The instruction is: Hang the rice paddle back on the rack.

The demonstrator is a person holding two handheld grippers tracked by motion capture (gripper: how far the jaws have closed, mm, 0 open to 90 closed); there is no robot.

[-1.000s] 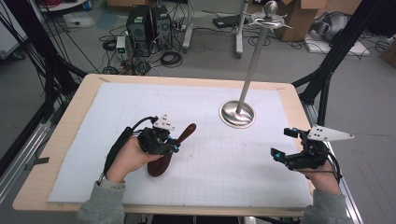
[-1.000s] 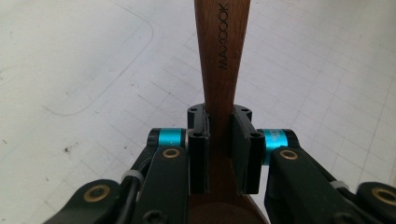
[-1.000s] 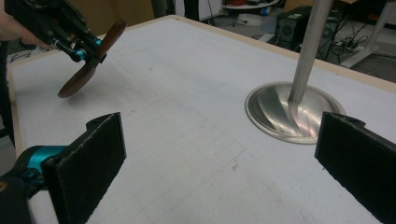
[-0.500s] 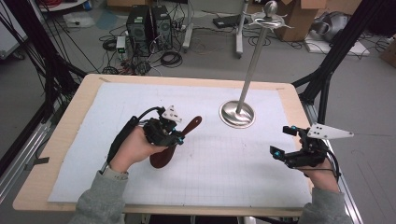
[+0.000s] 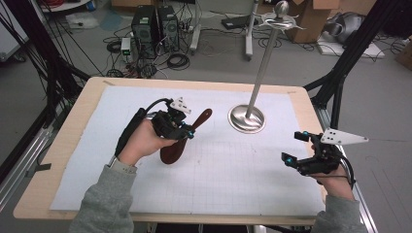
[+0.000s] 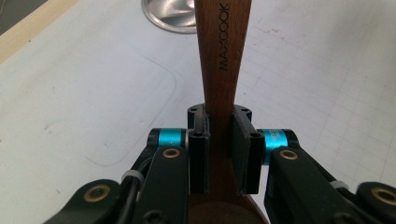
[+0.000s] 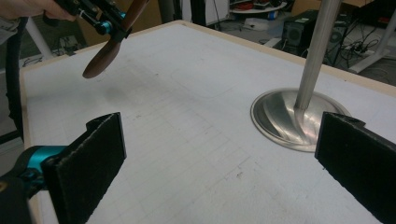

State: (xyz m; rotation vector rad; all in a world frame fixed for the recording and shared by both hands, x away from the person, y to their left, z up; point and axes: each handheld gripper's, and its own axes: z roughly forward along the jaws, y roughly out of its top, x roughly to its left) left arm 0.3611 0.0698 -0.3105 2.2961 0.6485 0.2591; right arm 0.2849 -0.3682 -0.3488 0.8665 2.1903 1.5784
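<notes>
A dark wooden spoon (image 5: 180, 141) hangs above the white mat, bowl toward me and handle (image 5: 201, 119) pointing at the metal stand. My left gripper (image 5: 187, 131) is shut on its handle; in the left gripper view both pads (image 6: 198, 151) press the wood of the spoon (image 6: 222, 60), stamped MAXCOOK. From the right gripper view the spoon (image 7: 105, 58) floats off the mat at the upper left. My right gripper (image 5: 292, 147) rests at the table's right edge, open, and its wide-apart pads (image 7: 91, 163) have nothing between them.
A steel stand rises from a round base (image 5: 247, 119) at the mat's back right, with a pole (image 5: 262, 65) and hooks at its top. The white gridded mat (image 5: 228, 170) covers most of the wooden table (image 5: 85, 102). Computers and cables lie on the floor behind.
My left gripper has lifted the spoon off the mat and carried it slightly toward the stand. The right gripper has stayed where it was.
</notes>
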